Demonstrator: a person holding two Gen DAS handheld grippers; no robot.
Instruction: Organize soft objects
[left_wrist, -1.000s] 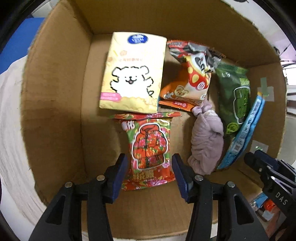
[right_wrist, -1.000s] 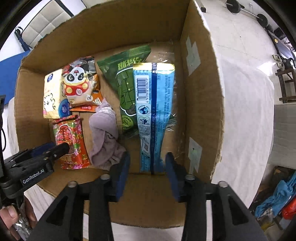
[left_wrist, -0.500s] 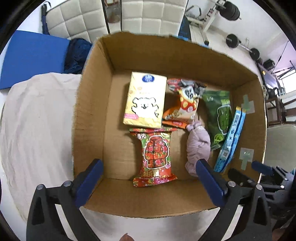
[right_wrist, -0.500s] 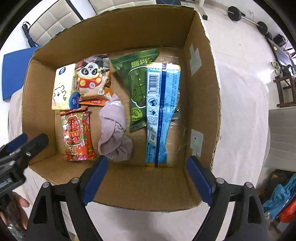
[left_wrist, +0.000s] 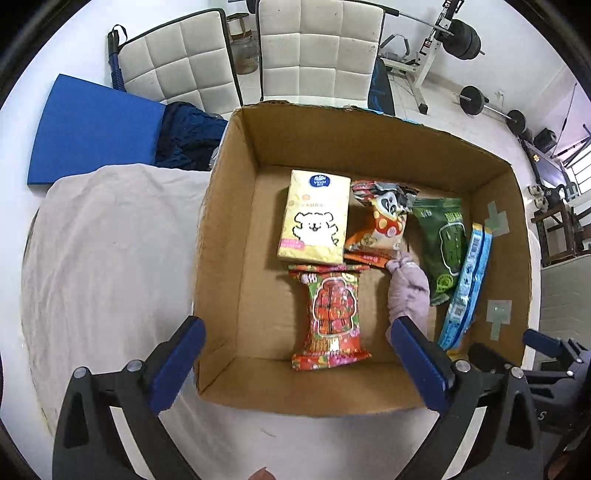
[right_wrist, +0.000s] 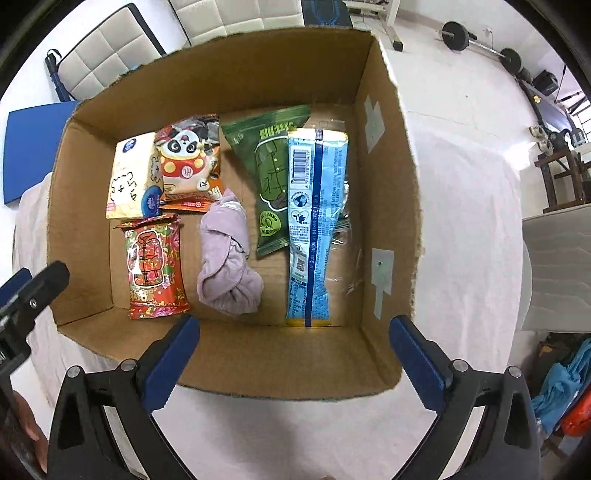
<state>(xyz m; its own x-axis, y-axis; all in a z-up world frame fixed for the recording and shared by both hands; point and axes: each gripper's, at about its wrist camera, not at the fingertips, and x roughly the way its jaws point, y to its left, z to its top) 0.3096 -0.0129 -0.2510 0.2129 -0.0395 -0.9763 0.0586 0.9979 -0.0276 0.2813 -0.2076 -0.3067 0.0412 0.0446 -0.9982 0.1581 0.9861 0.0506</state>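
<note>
White cloth (left_wrist: 110, 258) covers the table on which an open cardboard box (left_wrist: 229, 229) stands; padded chairs (left_wrist: 317, 48) and weight equipment occupy the room behind it. All positions below are given relative to the box.

Contents lie flat in a single layer on the box floor, presumably so each item stays visible and reachable. At the far left is a yellow tissue pack (left_wrist: 314, 221), with a panda snack bag (left_wrist: 384, 218) beside it overlapping an orange packet. A red floral packet (left_wrist: 332, 310) lies at the near left, its top edge touching the tissue pack. A knotted lilac cloth (right_wrist: 229, 258) sits near the centre. A green packet (right_wrist: 273, 177) and a long blue wrapper (right_wrist: 314, 229) lie toward the right wall, the wrapper overlapping the green packet's edge.

The left gripper (left_wrist: 295, 362) hangs above the near wall, jaws spread wide and empty; the floral packet lies just beyond it. The right gripper (right_wrist: 295, 354) is likewise spread wide and empty, over the near wall, with the cloth and wrapper just beyond its fingertips. No item is visible outside the box; the sorting appears essentially complete.
</note>
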